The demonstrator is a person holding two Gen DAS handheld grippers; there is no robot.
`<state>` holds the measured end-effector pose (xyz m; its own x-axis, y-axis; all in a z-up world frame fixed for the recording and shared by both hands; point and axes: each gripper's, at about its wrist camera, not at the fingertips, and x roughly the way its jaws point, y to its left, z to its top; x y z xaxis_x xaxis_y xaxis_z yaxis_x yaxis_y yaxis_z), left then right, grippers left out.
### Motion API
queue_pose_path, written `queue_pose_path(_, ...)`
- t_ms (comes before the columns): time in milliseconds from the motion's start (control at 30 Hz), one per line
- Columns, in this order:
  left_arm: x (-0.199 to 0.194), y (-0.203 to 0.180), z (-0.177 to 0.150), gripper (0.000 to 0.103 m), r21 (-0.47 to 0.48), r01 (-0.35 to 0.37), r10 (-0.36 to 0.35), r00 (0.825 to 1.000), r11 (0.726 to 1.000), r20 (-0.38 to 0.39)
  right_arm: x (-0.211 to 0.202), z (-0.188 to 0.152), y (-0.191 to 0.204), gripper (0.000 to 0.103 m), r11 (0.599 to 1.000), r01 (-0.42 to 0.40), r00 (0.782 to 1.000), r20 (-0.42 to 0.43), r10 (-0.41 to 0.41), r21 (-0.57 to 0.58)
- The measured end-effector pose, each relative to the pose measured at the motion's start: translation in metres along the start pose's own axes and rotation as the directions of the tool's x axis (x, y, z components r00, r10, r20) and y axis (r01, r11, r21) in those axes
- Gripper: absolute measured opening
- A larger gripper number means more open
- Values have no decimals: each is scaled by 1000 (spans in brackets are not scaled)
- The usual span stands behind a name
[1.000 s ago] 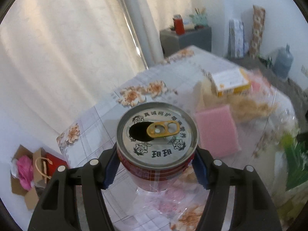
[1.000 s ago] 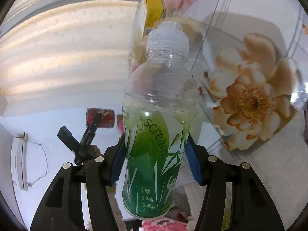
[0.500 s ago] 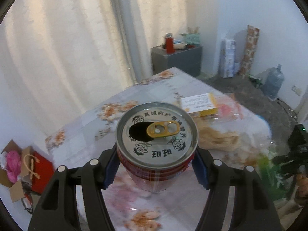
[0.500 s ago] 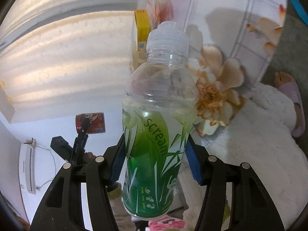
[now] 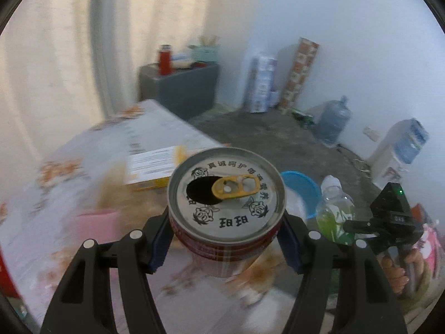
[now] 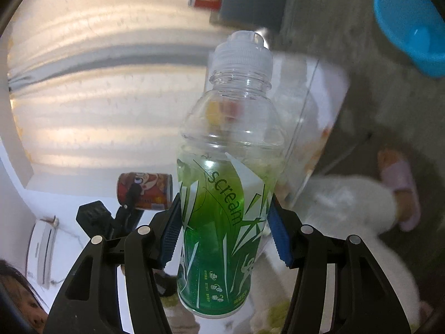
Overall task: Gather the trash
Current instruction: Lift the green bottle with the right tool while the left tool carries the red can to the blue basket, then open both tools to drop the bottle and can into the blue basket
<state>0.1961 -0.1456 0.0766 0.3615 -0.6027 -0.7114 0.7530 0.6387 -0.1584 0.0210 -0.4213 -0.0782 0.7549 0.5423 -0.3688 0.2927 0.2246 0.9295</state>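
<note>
Left hand-held gripper (image 5: 226, 239): both blue pads are pressed against the sides of the red can (image 5: 226, 194), which stands upright between them, its opened top and gold tab facing the camera. Right hand-held gripper (image 6: 225, 222): pinching the green-labelled bottle (image 6: 228, 183) at its label band, white cap pointing away along the fingers; the bottle looks largely empty.

Change noted: a second ago the left view looked down on the tabletop (image 5: 83, 150), which filled the view beneath the can. It now takes in the room beyond the tabletop's far edge, and a blue bin (image 5: 301, 192) has appeared just past the can on the floor side. The right view has likewise swung off the floral cloth; the tabletop's corner is now behind the bottle and the blue bin sits at upper right over the grey floor (image 6: 333, 41).

Assessment: both items are lifted clear and are being carried off the tabletop toward the bin. Release has not occurred. A yellow box (image 5: 150, 167) and a pink pad (image 5: 94, 222) remain on the tabletop; the blur prevents a finer reading.
</note>
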Motion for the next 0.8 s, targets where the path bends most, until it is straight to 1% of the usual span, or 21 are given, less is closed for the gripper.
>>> queue_pose_path(67, 24, -25, 11, 64, 31, 45, -44, 999, 999, -12, -17, 9, -12, 54, 1000, 26, 998, 61, -26, -5)
queue_pose_path(133, 46, -48, 21, 64, 51, 87, -85, 996, 995, -36, -32, 19, -24, 54, 998, 59, 991, 119, -58, -7)
queue_pose_path(200, 74, -73, 30, 64, 61, 119, -115, 991, 991, -70, -45, 31, -37, 54, 995, 102, 980, 172, -98, -11)
queue_pose_path(233, 91, -86, 36, 64, 65, 135, -129, 987, 989, -93, -55, 41, -47, 54, 990, 139, 970, 205, -133, -16)
queue_pose_path(300, 123, -108, 45, 64, 65, 158, -149, 980, 985, -131, -72, 62, -62, 54, 975, 220, 943, 261, -205, -29)
queue_pose_path(333, 139, -117, 49, 64, 62, 168, -157, 976, 984, -149, -72, 64, -64, 54, 969, 245, 934, 275, -228, -31)
queue_pose_path(367, 162, -132, 55, 64, 54, 179, -167, 970, 982, -176, -76, 73, -71, 54, 961, 274, 922, 293, -253, -33)
queue_pose_path(400, 180, -143, 58, 64, 48, 189, -176, 964, 981, -197, -77, 85, -82, 54, 950, 311, 905, 313, -287, -29)
queue_pose_path(500, 239, -174, 66, 64, 35, 197, -180, 945, 980, -275, -65, 109, -98, 54, 925, 378, 872, 346, -345, -30)
queue_pose_path(533, 262, -185, 67, 64, 33, 194, -175, 935, 980, -309, -64, 121, -110, 54, 913, 406, 858, 354, -372, -26)
queue_pose_path(567, 277, -191, 69, 64, 30, 192, -172, 928, 981, -331, -61, 134, -122, 54, 905, 424, 848, 358, -390, -19)
queue_pose_path(633, 318, -209, 71, 64, 10, 189, -171, 906, 982, -387, -52, 159, -146, 54, 889, 457, 827, 368, -424, -1)
queue_pose_path(667, 337, -217, 72, 64, 1, 184, -168, 897, 983, -409, -55, 169, -157, 54, 882, 471, 817, 375, -438, 2)
queue_pose_path(700, 348, -221, 73, 64, -6, 180, -165, 892, 984, -421, -48, 180, -167, 54, 865, 502, 797, 388, -463, 1)
queue_pose_path(733, 364, -226, 74, 64, -12, 172, -160, 887, 985, -434, -53, 190, -173, 54, 850, 527, 780, 400, -481, -5)
queue_pose_path(767, 378, -230, 75, 64, -14, 165, -154, 881, 986, -447, -48, 202, -182, 55, 826, 563, 755, 416, -507, -15)
queue_pose_path(800, 390, -232, 76, 64, -17, 160, -150, 876, 987, -458, -40, 211, -191, 55, 818, 575, 746, 424, -514, -21)
